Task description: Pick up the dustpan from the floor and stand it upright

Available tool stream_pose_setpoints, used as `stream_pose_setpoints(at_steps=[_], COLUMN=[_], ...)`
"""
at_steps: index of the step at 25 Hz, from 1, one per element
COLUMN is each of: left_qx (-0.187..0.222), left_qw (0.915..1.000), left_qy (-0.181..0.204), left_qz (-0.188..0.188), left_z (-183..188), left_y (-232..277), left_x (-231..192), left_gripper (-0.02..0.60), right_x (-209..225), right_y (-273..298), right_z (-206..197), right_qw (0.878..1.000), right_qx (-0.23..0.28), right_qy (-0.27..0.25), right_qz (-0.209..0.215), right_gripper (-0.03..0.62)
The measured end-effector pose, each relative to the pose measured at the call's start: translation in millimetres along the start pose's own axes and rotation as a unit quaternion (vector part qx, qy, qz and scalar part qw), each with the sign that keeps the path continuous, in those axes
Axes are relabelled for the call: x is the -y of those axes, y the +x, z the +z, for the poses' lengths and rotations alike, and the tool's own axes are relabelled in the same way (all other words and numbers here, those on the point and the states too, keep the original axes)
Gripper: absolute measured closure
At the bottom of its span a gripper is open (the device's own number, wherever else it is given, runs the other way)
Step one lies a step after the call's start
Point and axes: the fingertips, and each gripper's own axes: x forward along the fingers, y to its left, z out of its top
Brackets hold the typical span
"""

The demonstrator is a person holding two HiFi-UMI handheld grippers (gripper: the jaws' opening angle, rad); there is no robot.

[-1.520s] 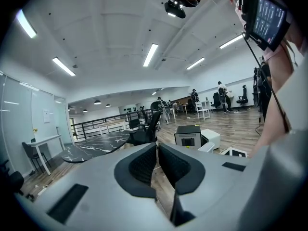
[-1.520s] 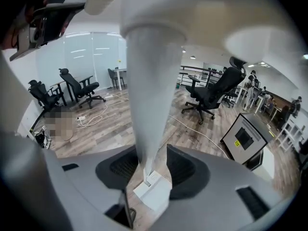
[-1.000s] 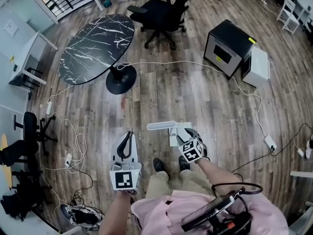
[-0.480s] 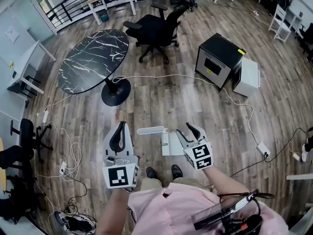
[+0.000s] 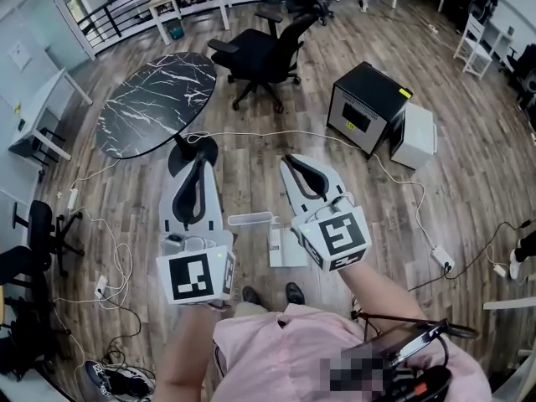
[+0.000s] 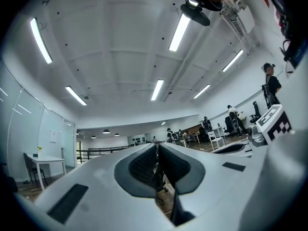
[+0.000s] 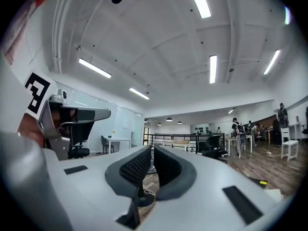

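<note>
Holding both tools up at chest height, the person points them forward and upward. The dustpan (image 5: pixel 286 249) sits on the wooden floor (image 5: pixel 377 224) below, just in front of the shoes (image 5: pixel 293 292).

In the head view the white pan shows under the body of the right gripper (image 5: pixel 289 159). Its pale handle (image 5: pixel 249 219) runs off to the person's left, ending close beside the left gripper (image 5: pixel 199 161). The long axis therefore lies across the person's front, left to right, not away from them. From this steep angle it is hard to tell whether the dustpan lies flat or already stands on its edge.

The left gripper view and the right gripper view both look at the ceiling lights and the far side of the office, and neither takes in the dustpan. It lies behind and beneath the fingers, not ahead of them.

The fingers of each tool are drawn together, leaving only a thin slit between the dark ribbed pads. Nothing is held in either.

The right gripper seems the nearer to the pan and the left the nearer to the free end of the handle. Any grasp would probably call for tipping a tool down towards the floor and parting its fingers first
</note>
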Motion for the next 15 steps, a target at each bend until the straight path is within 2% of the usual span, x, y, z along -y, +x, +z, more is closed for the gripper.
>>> stream_pose_setpoints(at_steps=[2, 5, 10, 15], left_qx=[0.003, 0.0, -0.007, -0.002], left_qw=[1.0, 1.0, 1.0, 1.0], left_qy=[0.007, 0.001, -0.001, 0.002], left_qz=[0.001, 0.004, 0.005, -0.001], left_z=[7.7, 8.3, 3.2, 6.3], left_y=[1.3, 1.0, -0.9, -1.3], left_x=[2.4, 7.1, 7.9, 8.0], left_gripper=[0.557, 0.557, 0.557, 0.557], right_x=[-0.9, 1.2, 10.8, 7.0], right_y=[-0.2, -2.8, -10.7, -10.3], right_z=[16.0, 27.9, 31.0, 26.8], right_qw=[1.0, 0.999, 0.999, 0.999], right_qx=[0.016, 0.029, 0.035, 0.031], right_qy=[-0.008, -0.018, 0.001, 0.001], right_qz=[-0.003, -0.011, -0.026, -0.02], right_gripper=[0.592, 0.592, 0.594, 0.594])
